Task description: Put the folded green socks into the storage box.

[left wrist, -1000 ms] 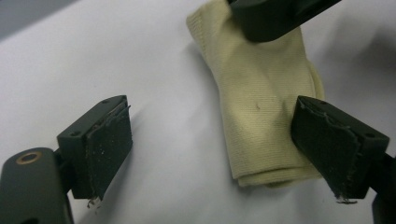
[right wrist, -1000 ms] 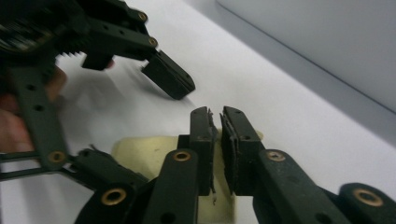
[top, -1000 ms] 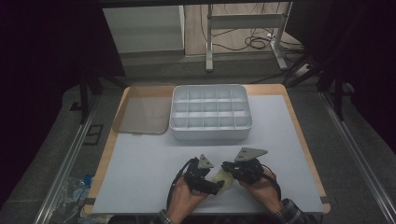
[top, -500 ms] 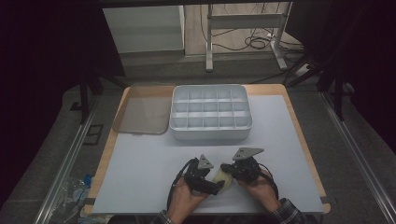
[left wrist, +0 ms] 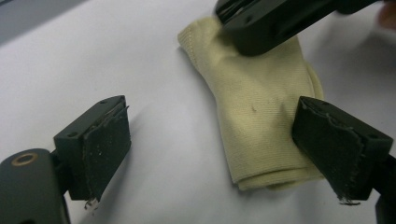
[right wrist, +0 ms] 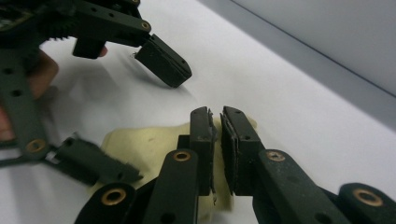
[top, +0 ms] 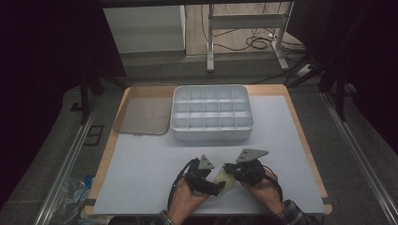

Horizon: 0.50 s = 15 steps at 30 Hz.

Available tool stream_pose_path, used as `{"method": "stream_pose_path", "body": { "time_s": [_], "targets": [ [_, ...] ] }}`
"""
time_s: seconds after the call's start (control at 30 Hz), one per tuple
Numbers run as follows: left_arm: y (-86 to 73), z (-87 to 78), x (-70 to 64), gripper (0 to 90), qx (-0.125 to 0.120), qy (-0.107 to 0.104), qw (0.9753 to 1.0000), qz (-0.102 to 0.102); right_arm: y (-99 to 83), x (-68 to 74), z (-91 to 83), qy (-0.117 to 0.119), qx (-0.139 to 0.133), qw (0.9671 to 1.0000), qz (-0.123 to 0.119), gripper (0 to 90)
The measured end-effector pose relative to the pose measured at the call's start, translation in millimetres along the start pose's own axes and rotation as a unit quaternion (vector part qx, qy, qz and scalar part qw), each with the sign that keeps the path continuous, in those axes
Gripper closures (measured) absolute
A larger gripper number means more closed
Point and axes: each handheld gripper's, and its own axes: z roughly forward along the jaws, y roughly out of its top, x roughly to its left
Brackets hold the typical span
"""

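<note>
With my right gripper (right wrist: 217, 128) pinched nearly closed on the far end of the cream cloth (left wrist: 254, 107) lying just in front of the divided tray (top: 211, 112), my left gripper (left wrist: 210, 140) spread wide risks dragging it unfolded.

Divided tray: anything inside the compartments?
The divided tray looks bare in every compartment seen from the high view. The near wall hides part of the front row's floors. The cream cloth lies outside, between both tools.
</note>
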Motion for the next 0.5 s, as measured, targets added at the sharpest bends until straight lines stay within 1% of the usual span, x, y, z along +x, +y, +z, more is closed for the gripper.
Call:
{"method": "stream_pose_path", "body": {
  "time_s": [0.13, 0.2, 0.27, 0.33, 0.43, 0.5],
  "targets": [
    [-0.1, 0.1, -0.2, 11.7, 0.0, 0.001, 1.0, 0.0, -5.4, 2.5, -7.7, -0.002, 0.001, 1.0, 0.0, 83.0],
    [-0.4, 0.2, -0.2, 11.7, 0.0, 0.001, 1.0, -0.001, -7.3, 4.1, -7.4, -0.011, 0.013, 0.9998, -0.006, 84.7],
    [-0.4, 0.2, -0.1, 11.8, 0.0, 0.0, 1.0, -0.001, -10.3, 4.4, -4.8, -0.017, 0.017, 0.9997, -0.007, 86.8],
    [-0.5, 0.4, 0.1, 11.8, -0.001, -0.001, 1.0, -0.002, -12.9, 3.2, -3.9, -0.016, 0.017, 0.9997, -0.006, 88.9],
    [-0.1, 0.4, -0.5, 11.8, -0.002, -0.001, 1.0, -0.002, -16.0, 1.9, -3.4, -0.016, 0.016, 0.9998, -0.002, 89.7],
    [1.2, -0.9, -0.8, 11.8, -0.002, -0.002, 1.0, 0.006, -17.6, 1.3, -3.4, -0.015, 0.012, 0.9998, 0.002, 89.7]
  ]
}}
